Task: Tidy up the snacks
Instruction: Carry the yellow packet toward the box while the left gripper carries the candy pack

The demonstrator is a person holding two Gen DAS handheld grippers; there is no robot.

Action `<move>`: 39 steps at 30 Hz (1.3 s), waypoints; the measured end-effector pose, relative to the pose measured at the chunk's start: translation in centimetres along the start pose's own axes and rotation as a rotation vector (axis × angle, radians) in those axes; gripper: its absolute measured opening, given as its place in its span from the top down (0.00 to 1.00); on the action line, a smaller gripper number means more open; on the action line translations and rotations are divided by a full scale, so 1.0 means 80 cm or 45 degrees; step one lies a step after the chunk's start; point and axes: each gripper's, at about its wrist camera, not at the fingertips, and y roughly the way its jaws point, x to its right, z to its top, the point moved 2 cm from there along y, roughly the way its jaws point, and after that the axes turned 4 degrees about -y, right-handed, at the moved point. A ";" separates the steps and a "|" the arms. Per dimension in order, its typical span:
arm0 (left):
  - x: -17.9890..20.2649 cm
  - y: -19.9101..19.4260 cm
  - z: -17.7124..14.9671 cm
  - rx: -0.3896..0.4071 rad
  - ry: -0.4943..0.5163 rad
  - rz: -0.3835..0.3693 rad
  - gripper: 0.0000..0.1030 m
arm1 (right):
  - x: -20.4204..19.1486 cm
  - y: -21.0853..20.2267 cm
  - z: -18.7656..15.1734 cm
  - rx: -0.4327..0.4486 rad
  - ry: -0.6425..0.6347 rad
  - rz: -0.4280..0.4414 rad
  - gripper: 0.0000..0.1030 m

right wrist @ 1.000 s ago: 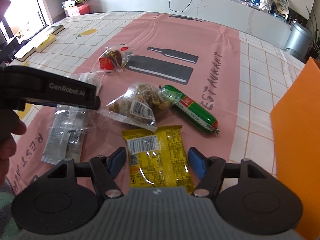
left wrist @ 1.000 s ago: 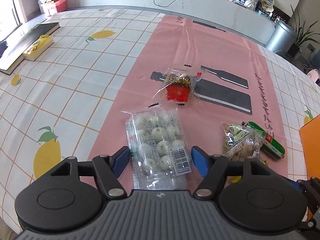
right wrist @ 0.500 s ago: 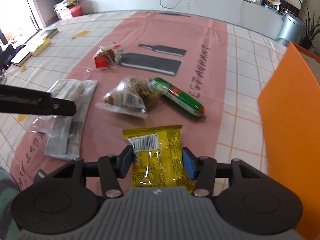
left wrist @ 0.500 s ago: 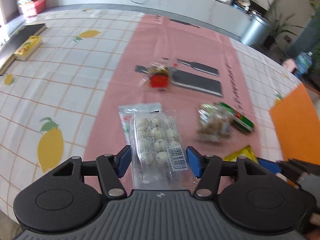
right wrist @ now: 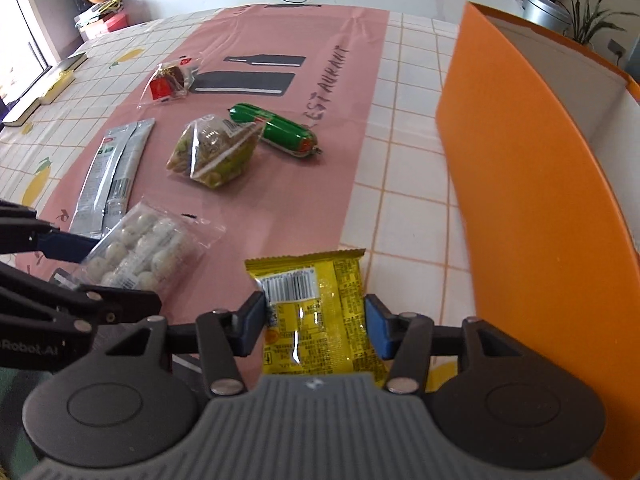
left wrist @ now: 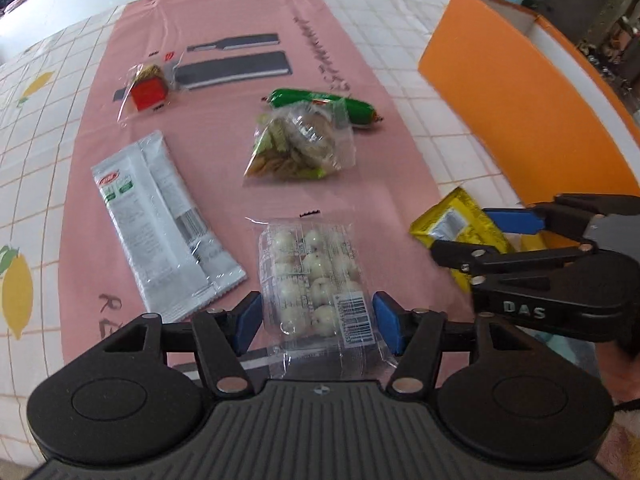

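Between the left gripper jaws, now easing apart, a clear pack of white balls sits clamped at its sides; the right gripper jaws clench a yellow packet. Both hang above the counter beside the orange box. Keep the grips firm and clear the box wall before releasing.

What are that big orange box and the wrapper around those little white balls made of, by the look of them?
The orange box looks like stiff cardboard: flat matt orange walls with a thin, pale cut edge along the top, though a plastic board can't be ruled out. The wrapper of the pack of white balls seems to be thin clear plastic film: you see straight through it, it glints and crinkles, and it carries a printed barcode.
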 end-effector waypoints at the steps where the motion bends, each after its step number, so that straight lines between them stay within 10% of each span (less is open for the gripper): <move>1: 0.000 0.002 -0.001 -0.007 -0.015 0.018 0.33 | 0.001 -0.001 -0.002 0.013 0.003 -0.001 0.49; 11: -0.001 0.002 -0.002 0.041 -0.177 0.132 0.27 | 0.015 -0.001 -0.013 0.078 0.034 0.037 0.30; 24: 0.012 0.011 -0.010 0.127 -0.265 0.306 0.09 | 0.012 0.003 -0.022 0.152 -0.072 -0.038 0.31; 30: 0.019 0.006 -0.018 0.168 -0.230 0.272 0.33 | 0.008 -0.001 -0.025 0.153 -0.109 -0.023 0.37; 39: 0.022 -0.002 -0.021 0.214 -0.209 0.205 0.42 | 0.002 -0.006 -0.026 0.161 -0.133 -0.014 0.52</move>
